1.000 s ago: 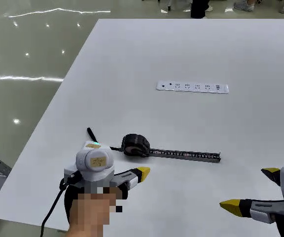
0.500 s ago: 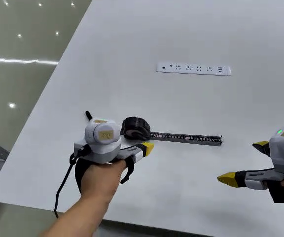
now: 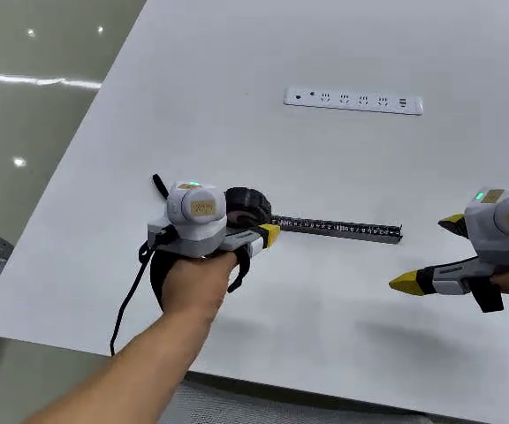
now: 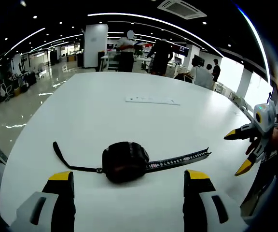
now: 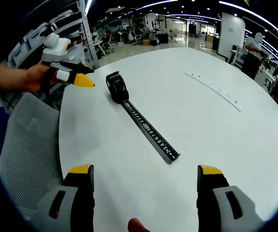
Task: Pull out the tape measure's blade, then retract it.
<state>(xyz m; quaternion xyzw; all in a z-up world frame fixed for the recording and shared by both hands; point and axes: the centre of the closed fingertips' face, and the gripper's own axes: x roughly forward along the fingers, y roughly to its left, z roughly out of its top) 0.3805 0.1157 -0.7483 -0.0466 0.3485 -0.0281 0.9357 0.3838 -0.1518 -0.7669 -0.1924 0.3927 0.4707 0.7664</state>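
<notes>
Left tool (image 4: 129, 176) now closer to tape measure (image 4: 125, 161); it and right tool (image 5: 145, 170) wide-open, empty.

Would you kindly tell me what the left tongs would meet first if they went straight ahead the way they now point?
Most likely the tape measure's black case: it lies on the table dead ahead of the open left tongs, centred between them. Depth is unclear.

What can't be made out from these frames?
- Tape measure case: in the head view the left gripper hides part of it. In both gripper views it is a dark blob, so the lock state is unreadable.
- Blade figures: too small in the head view, fisheye-blurred in the gripper views.
- Power strip: switch position too small in all three views.
</notes>
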